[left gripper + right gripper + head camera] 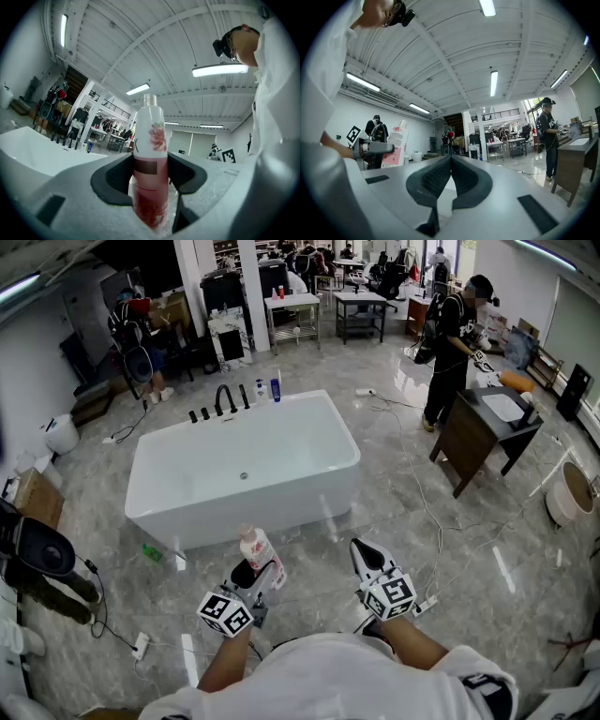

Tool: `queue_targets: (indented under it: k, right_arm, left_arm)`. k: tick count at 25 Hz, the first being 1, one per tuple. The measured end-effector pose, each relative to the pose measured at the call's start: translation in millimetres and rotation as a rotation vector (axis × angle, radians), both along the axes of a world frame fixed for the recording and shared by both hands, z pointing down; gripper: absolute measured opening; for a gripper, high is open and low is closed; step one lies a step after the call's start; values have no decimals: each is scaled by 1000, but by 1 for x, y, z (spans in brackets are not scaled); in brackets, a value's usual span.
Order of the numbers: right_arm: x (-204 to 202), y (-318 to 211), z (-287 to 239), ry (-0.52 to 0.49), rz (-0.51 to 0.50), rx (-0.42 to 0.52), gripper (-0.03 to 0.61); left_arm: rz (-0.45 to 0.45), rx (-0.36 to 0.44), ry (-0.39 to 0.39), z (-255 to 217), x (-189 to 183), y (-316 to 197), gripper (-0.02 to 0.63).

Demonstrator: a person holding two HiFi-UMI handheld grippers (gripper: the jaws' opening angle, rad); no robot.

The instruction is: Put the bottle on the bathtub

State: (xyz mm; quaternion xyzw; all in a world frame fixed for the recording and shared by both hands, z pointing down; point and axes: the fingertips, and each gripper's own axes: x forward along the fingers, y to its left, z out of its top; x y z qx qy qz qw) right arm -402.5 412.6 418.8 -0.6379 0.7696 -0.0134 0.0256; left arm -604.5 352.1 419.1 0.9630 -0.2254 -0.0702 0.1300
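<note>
My left gripper [255, 570] grips the bottle [149, 140] mid-body, probably light, slick plastic; my right gripper [365, 554] is closed, empty.

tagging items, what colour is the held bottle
White bottle with a pink flower print, red-pink lower down; clearest in the left gripper view.

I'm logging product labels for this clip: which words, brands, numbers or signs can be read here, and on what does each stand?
No text here can be read.
Front of the bottle: a flower print and a dark band, no legible words.
Back of the bottle, in the right gripper view: lines of fine print, too small to read.
Cubes on the left gripper and right gripper: square black-and-white marker patterns, no letters.
</note>
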Motion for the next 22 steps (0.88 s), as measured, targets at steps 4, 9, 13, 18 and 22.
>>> queue_targets:
  k: [4,9,13,18,22]
  right_arm:
    - [13,4,3,-3,44,-18,14]
    - [30,11,16,15,101,-57,14]
    - [43,19,20,-5,124,-62,14]
    - [54,28,16,-36,120,-13,14]
    - [72,38,15,-31,106,16,14]
  left_arm:
    - [-56,27,-17,-3,-2,-2,224]
    - [-113,38,-22,4,-4,-3,224]
    - [-103,22,-17,8,5,2,224]
    - [-102,12,-6,10,11,5,224]
    - [-118,6,12,9,23,1,224]
